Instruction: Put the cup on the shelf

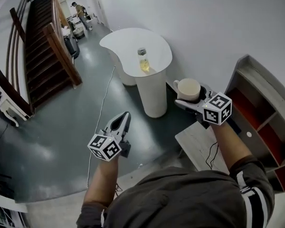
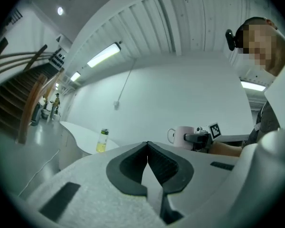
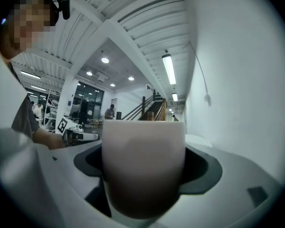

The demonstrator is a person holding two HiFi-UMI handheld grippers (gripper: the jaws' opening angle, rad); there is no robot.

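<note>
Two claws are held out level in front of the person. The right claw (image 1: 192, 97) is clamped on the cup (image 1: 188, 88): its own view shows the pale cup (image 3: 143, 165) filling the gap, with a dark pad pressed against each side. The cup is upright and in the air, its handle pointing left. It is just left of the shelf (image 1: 256, 103), apart from it, and to the right of the white pedestal bench (image 1: 133, 44). The left claw (image 1: 127, 115) is empty, with its jaws together so that the pads meet at the tips (image 2: 147, 158). It hangs over the dark floor (image 1: 61, 146), well left of the cup. A bottle (image 1: 143, 60) stands on the bench and seems to hold yellowish liquid. A wooden staircase (image 1: 42, 46) rises at the far left.
</note>
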